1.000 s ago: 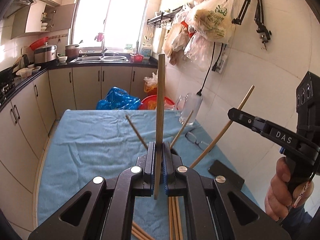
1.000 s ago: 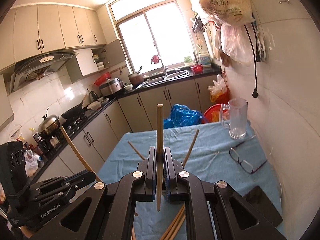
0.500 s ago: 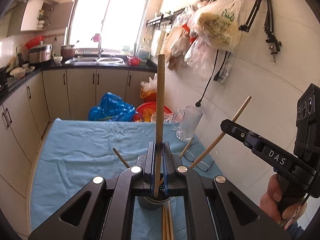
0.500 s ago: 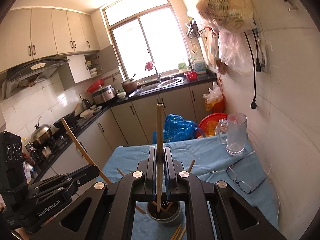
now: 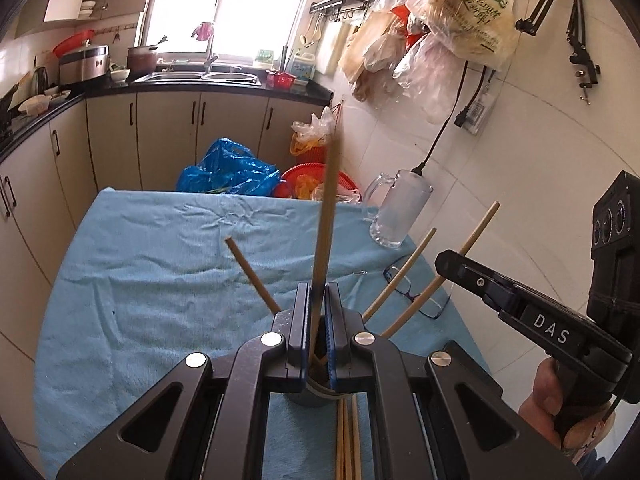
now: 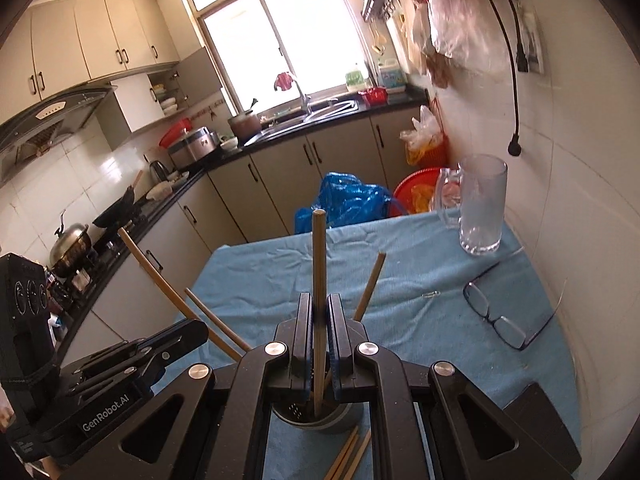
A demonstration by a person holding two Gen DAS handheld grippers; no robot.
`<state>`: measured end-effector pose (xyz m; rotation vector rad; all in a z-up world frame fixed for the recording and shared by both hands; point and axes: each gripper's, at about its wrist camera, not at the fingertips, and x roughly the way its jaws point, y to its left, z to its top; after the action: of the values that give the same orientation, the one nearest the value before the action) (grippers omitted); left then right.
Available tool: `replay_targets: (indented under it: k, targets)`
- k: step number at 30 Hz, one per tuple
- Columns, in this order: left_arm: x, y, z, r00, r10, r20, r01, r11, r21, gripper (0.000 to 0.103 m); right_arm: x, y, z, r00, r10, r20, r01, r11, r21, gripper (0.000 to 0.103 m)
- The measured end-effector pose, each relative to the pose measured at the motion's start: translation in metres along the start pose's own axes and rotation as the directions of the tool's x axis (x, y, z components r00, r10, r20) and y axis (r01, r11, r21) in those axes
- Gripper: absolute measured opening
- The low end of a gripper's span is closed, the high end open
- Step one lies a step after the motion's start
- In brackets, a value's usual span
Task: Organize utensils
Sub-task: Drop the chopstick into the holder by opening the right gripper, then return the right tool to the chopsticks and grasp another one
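- Over the last second both grippers had come forward and down until the grey holder [image 6: 318,420] sat right under their tips; a second earlier it was not in either view at all.
- The left gripper [image 5: 318,332] was clamped narrow on one chopstick [image 5: 326,216], which stood almost upright between the jaws, its lower end just over the holder's mouth.
- The right gripper [image 6: 319,340] gripped a second chopstick [image 6: 319,280] the same way, its tip already inside the rim.
- I judged this the insertion step: each stick looked ready to be let go into the holder (nothing had been released yet).
- Three sticks already leaned out of the holder, toward roughly 11, 1 and 2 o'clock in the left view; a few loose chopsticks [image 5: 347,440] lay flat on the cloth at 6 o'clock.
- The sticks were slim, pale, matte wood or bamboo; the holder was a smooth round cup with holes inside.
- The blue tablecloth [image 5: 160,280] was soft and wrinkled, the glass mug [image 6: 480,208] at 1 o'clock clear and hard, with spectacles [image 6: 496,312] lying nearby.
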<state>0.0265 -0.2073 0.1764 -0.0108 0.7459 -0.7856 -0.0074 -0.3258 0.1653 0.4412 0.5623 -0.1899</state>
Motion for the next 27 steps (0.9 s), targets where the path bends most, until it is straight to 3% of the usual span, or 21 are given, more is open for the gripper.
replay_targets:
  k: [8,10,11,16,20,22,23,27]
  targets:
    - [-0.006,0.008,-0.003,1.000,0.012,0.010,-0.011,1.000,-0.015,0.006,0.006,-0.005,-0.002,1.000,-0.012,-0.011,0.012,1.000,0.011,0.012]
    - [-0.011,0.009,-0.005,1.000,0.012,0.019,-0.012,1.000,-0.019,0.008,0.002,-0.005,-0.001,1.000,-0.010,-0.007,0.010,1.000,0.018,0.036]
    - [-0.014,0.009,-0.006,1.000,0.014,0.026,-0.014,1.000,-0.021,0.008,-0.003,-0.007,-0.001,1.000,-0.007,0.008,0.007,1.000,0.023,0.040]
    - [-0.040,0.012,-0.029,0.995,0.057,0.088,-0.055,0.998,-0.020,0.031,-0.033,-0.010,-0.008,0.997,-0.012,0.071,0.009,0.999,0.036,0.041]
    - [-0.060,0.020,-0.067,0.982,0.133,0.137,-0.132,0.991,-0.016,0.041,-0.057,-0.019,-0.040,0.995,-0.025,0.096,0.019,0.998,0.054,0.041]
    - [-0.067,0.029,-0.092,0.972,0.178,0.152,-0.175,0.984,-0.032,0.057,-0.061,-0.024,-0.061,0.995,-0.032,0.091,0.026,0.998,0.061,0.044]
    - [-0.069,0.034,-0.105,0.967,0.205,0.151,-0.200,0.979,-0.043,0.060,-0.060,-0.026,-0.078,0.995,-0.048,0.083,0.042,0.997,0.067,0.045]
    - [-0.069,0.052,-0.148,0.950,0.302,0.076,-0.297,0.952,-0.070,0.063,-0.044,-0.033,-0.131,0.995,-0.103,0.005,0.103,0.992,0.067,0.045]
